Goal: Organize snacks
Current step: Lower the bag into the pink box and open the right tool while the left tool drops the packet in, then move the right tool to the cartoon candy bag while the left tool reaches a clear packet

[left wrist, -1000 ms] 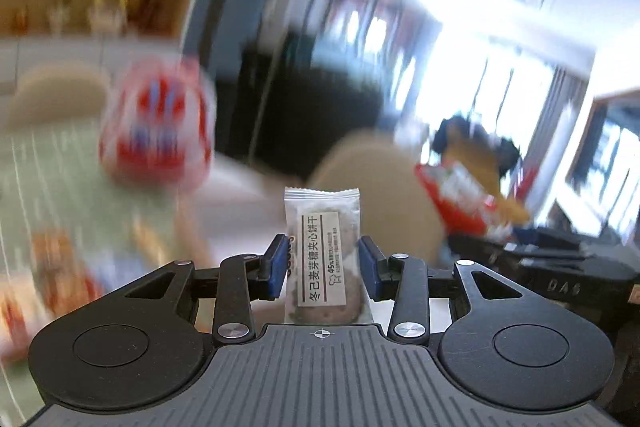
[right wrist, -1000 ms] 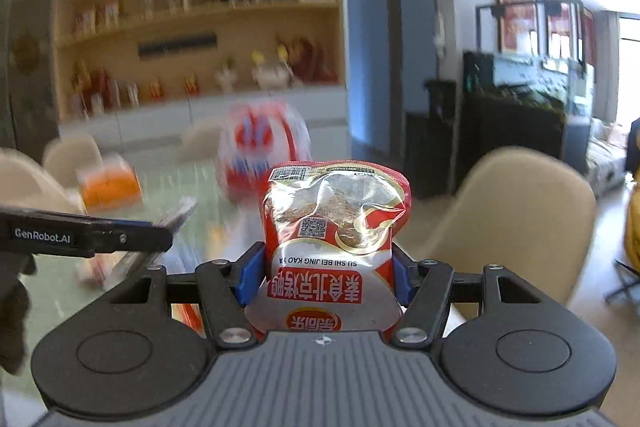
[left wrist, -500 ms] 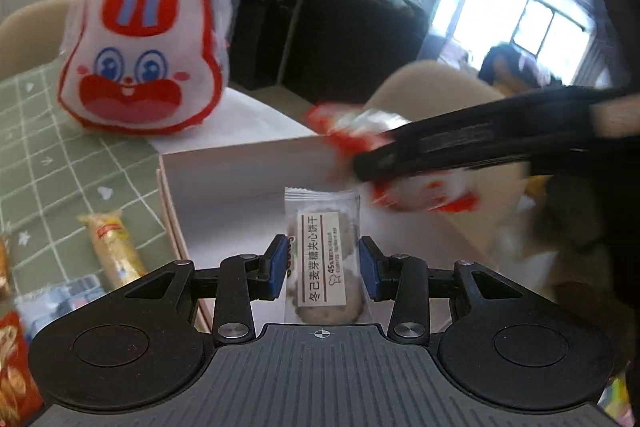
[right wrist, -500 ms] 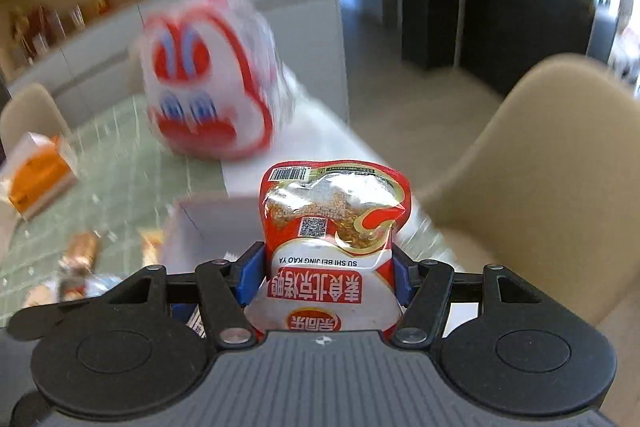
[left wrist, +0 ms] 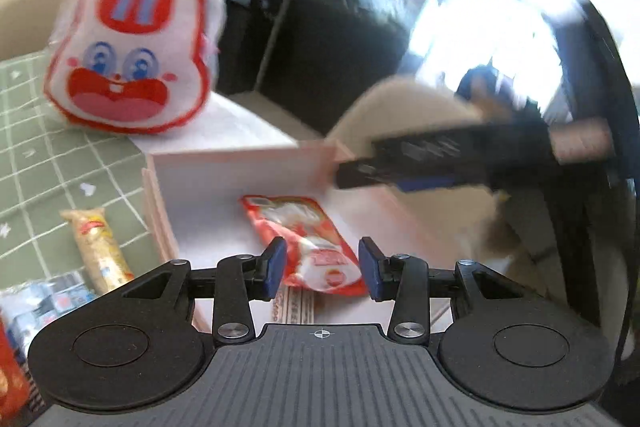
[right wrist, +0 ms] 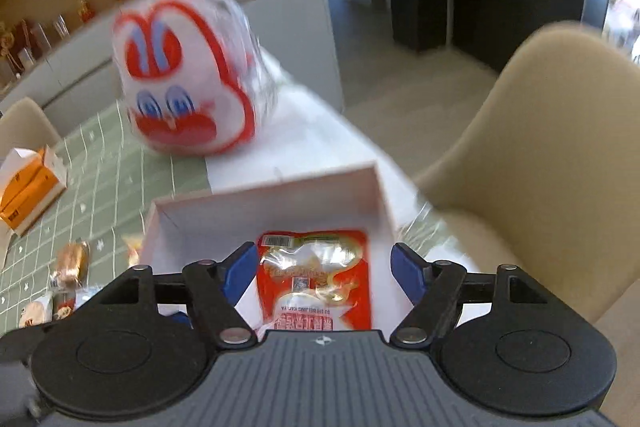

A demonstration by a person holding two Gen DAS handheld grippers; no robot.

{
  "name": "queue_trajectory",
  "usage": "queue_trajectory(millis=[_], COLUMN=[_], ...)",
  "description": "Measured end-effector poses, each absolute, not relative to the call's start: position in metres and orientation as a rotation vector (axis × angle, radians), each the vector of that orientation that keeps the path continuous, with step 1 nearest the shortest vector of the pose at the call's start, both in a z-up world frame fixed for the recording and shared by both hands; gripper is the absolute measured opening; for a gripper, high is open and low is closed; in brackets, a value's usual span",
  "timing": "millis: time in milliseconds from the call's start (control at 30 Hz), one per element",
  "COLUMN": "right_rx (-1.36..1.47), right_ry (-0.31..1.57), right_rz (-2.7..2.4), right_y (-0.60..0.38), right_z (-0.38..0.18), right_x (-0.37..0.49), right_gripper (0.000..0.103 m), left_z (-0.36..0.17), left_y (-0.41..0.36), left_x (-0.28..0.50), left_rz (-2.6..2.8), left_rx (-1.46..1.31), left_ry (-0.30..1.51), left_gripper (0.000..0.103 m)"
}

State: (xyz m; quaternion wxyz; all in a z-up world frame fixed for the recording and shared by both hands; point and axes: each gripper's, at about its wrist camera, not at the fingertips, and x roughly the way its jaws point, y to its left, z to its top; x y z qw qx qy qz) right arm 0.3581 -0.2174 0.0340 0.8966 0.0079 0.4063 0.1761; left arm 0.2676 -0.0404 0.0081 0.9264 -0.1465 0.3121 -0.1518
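Observation:
A white open box (left wrist: pixel 224 167) (right wrist: pixel 240 203) stands on the table. A red snack pouch (left wrist: pixel 308 243) (right wrist: pixel 316 279) lies flat inside it. A white biscuit packet (left wrist: pixel 294 307) lies in the box just under my left gripper, mostly hidden. My left gripper (left wrist: pixel 322 269) is open and empty above the box's near side. My right gripper (right wrist: pixel 320 277) is open and empty above the red pouch; it also shows blurred in the left wrist view (left wrist: pixel 440 163) over the box's right wall.
A red and white rabbit-face bag (left wrist: pixel 132 39) (right wrist: pixel 188 83) stands beyond the box. Loose snacks lie on the green checked cloth (left wrist: pixel 48 147) left of the box, among them a yellow stick pack (left wrist: pixel 100 251). An orange carton (right wrist: pixel 28 187) sits far left. A beige chair (right wrist: pixel 540 155) stands right.
Both grippers moved down over the box and opened. The right one let the red pouch drop into the box; the left one let go of the biscuit packet.

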Motion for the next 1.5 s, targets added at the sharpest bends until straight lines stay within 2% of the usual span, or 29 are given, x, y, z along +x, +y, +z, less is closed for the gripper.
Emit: queue_trajectory(millis=[200, 300, 500, 633, 733, 900, 1000, 1133, 1167, 1500], right_rx=[-0.037, -0.017, -0.018, -0.130, -0.159, -0.157, -0.168, -0.187, -0.199, -0.278], right_ry=[0.662, 0.656, 0.665, 0.630, 0.647, 0.677, 0.689, 0.696, 0.693, 0.666], right_rz=[0.302, 0.342, 0.543, 0.603, 0.607, 0.574, 0.547, 0.573, 0.576, 0.594], right_y=[-0.228, -0.230, -0.195, -0.148, -0.119, -0.082, -0.074, -0.080, -0.083, -0.133], right_z=[0.066, 0.067, 0.032, -0.001, -0.020, -0.039, -0.043, -0.043, -0.042, -0.044], right_x=[0.309, 0.274, 0.184, 0.146, 0.143, 0.158, 0.163, 0.157, 0.154, 0.115], right_gripper=[0.077, 0.077, 0.077, 0.077, 0.077, 0.077, 0.076, 0.060, 0.059, 0.059], left_z=[0.018, 0.014, 0.000, 0.020, 0.026, 0.005, -0.006, -0.018, -0.021, -0.030], left_y=[0.005, 0.034, 0.106, 0.146, 0.167, 0.199, 0.207, 0.210, 0.209, 0.147], left_x=[0.229, 0.200, 0.165, 0.158, 0.151, 0.156, 0.158, 0.164, 0.167, 0.175], left_rz=[-0.311, -0.256, -0.055, 0.070, 0.171, 0.216, 0.250, 0.222, 0.223, -0.079], left_rx=[-0.354, -0.314, -0.436, -0.433, -0.374, -0.474, -0.501, -0.504, -0.492, -0.311], left_ry=[0.607, 0.600, 0.589, 0.598, 0.664, 0.704, 0.659, 0.638, 0.646, 0.745], left_gripper=[0.044, 0.044, 0.044, 0.044, 0.044, 0.044, 0.044, 0.044, 0.044, 0.029])
